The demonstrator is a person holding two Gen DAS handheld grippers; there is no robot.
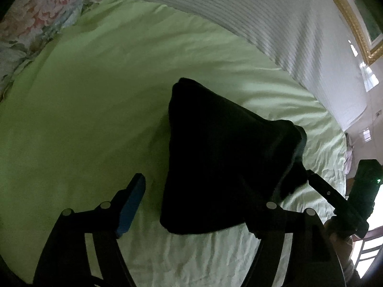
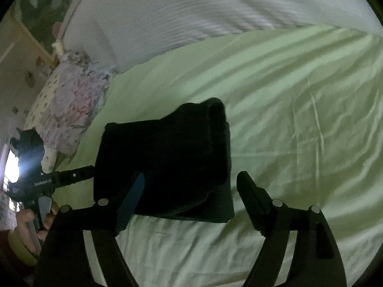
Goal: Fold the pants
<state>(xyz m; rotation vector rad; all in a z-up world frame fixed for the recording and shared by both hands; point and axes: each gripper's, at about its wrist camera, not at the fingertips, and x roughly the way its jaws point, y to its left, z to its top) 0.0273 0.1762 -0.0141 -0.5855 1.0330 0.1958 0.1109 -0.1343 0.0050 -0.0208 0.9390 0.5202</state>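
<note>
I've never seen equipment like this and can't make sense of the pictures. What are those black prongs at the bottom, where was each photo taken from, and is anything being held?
There is no robot here. A person holds a hand tool with two fingers in each hand, and a wide-angle camera on each tool looks along those fingers. One picture comes from the left gripper, the other from the right gripper, and each also shows the other tool at its edge. A folded bundle of black pants lies on a green bed sheet, with a floral pillow beyond. Both tools' jaws stand wide open at the bundle's sides, so nothing is clamped.
</note>
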